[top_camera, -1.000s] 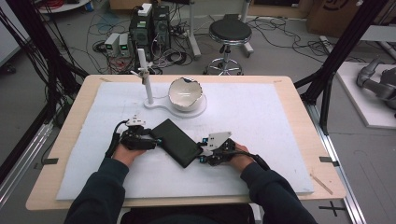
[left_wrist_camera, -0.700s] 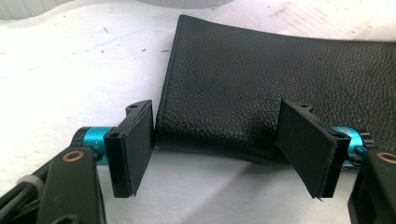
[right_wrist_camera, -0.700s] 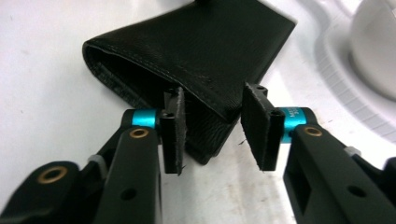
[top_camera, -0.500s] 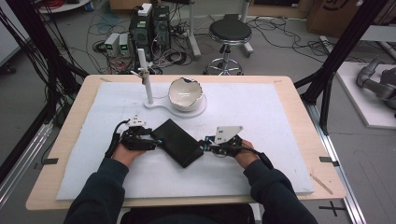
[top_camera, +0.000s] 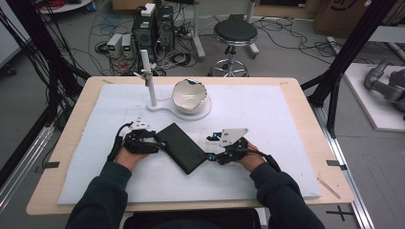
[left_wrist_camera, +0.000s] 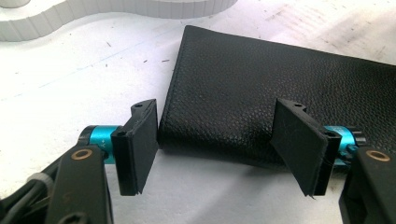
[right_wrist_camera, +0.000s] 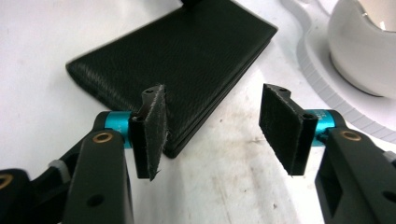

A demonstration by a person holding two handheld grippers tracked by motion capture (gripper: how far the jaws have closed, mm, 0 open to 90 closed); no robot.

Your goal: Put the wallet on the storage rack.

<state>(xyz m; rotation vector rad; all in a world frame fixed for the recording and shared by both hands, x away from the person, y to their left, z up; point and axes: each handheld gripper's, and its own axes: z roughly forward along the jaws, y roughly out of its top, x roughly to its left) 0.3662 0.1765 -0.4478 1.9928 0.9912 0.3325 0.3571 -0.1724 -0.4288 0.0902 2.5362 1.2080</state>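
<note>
My left gripper (top_camera: 160, 144) and right gripper (top_camera: 210, 156) flank the flat black case (top_camera: 180, 148), mid-mat, near the bowl (top_camera: 190, 95). In the left gripper view, my jaws have just been narrowing around its grained leather corner, unclamped. In the right gripper view, my jaws have just sprung apart, holding nothing; the case remains shut.

Bare white mat (top_camera: 267, 114) lies right of the black case (top_camera: 180, 148); beyond it stand bowl (top_camera: 190, 95) and post (top_camera: 148, 76).

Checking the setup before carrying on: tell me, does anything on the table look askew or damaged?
The black leather case lies diagonally across the white mat, not square to its edges. The white bowl on its stand has a jagged, broken-looking rim. Nothing is spilled.
</note>
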